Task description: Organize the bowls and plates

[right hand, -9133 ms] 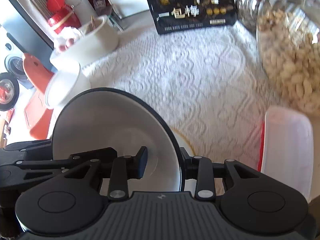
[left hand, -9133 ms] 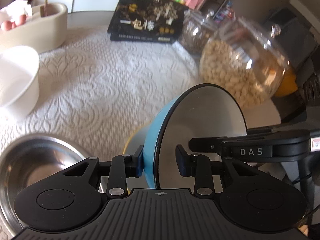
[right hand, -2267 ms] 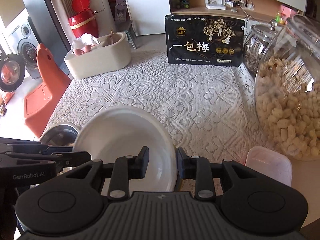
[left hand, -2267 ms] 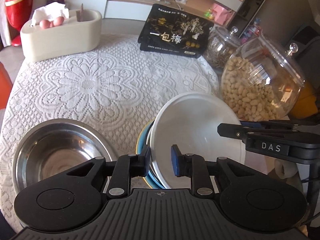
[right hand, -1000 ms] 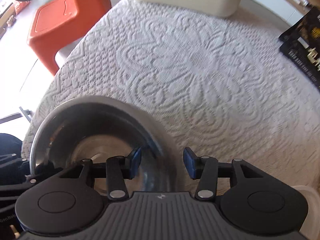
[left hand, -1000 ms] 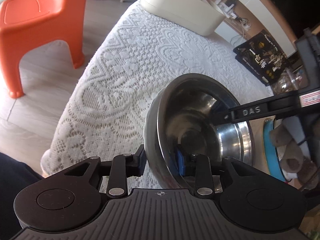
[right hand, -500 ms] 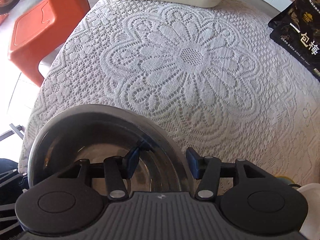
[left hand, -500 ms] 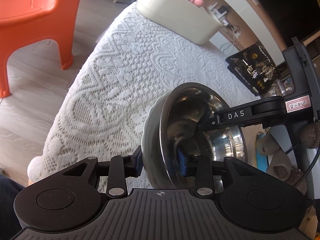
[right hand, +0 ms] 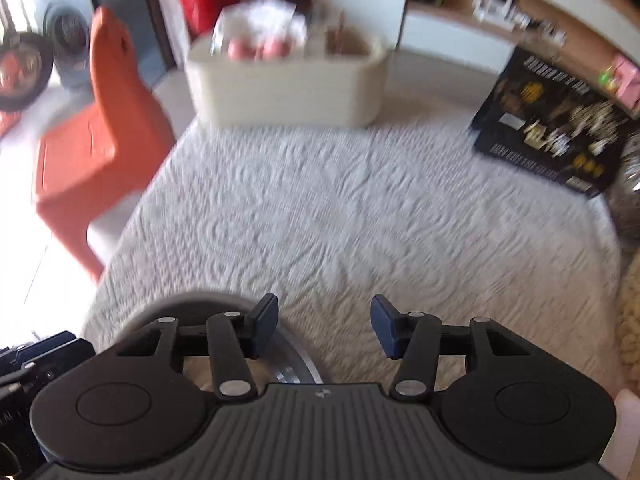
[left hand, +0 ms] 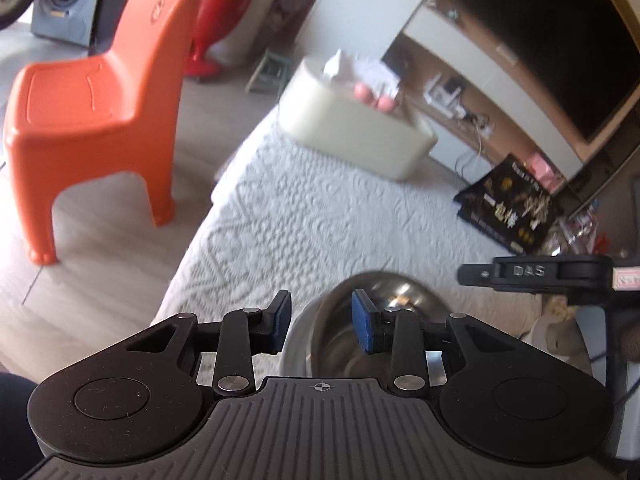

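Left hand-held gripper (left hand: 321, 320) stands wide, its pads straddling the steel bowl (left hand: 372, 320) rim without contact. Right hand-held gripper (right hand: 324, 326) stands wide, empty. Bowl rests near the surface (right hand: 360, 216) edge, evidently released.

left gripper (left hand: 321, 322) jaws apart, straddling steel bowl (left hand: 380, 312) rim; lace tablecloth (left hand: 320, 216), orange chair (left hand: 88, 120), cream box (left hand: 352, 136) beyond.

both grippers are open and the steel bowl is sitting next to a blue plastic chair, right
Not quite: the chair is orange, not blue, as the left wrist view shows. The rest holds: the left gripper and right gripper are both open, near the steel bowl.
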{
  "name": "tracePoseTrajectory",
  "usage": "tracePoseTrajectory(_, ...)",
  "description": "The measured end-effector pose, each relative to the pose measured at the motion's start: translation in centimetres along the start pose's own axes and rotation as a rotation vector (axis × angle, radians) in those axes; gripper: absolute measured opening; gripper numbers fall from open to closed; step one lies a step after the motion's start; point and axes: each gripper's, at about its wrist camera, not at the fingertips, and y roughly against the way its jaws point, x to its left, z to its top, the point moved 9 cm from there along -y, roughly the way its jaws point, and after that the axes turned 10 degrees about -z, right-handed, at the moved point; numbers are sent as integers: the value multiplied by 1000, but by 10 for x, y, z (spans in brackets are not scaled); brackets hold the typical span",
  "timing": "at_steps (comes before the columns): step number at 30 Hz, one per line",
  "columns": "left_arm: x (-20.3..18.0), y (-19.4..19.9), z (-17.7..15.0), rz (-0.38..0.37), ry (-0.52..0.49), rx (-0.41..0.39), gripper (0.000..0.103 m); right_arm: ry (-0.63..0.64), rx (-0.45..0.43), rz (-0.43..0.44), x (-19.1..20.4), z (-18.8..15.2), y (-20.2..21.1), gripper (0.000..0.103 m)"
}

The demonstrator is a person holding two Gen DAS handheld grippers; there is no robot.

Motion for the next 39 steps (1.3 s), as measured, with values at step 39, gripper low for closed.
tracePoseTrajectory(39, -169, -61, -81, -76, -304, 235, 37, -141, -23, -13, -175, -138, 21, 64)
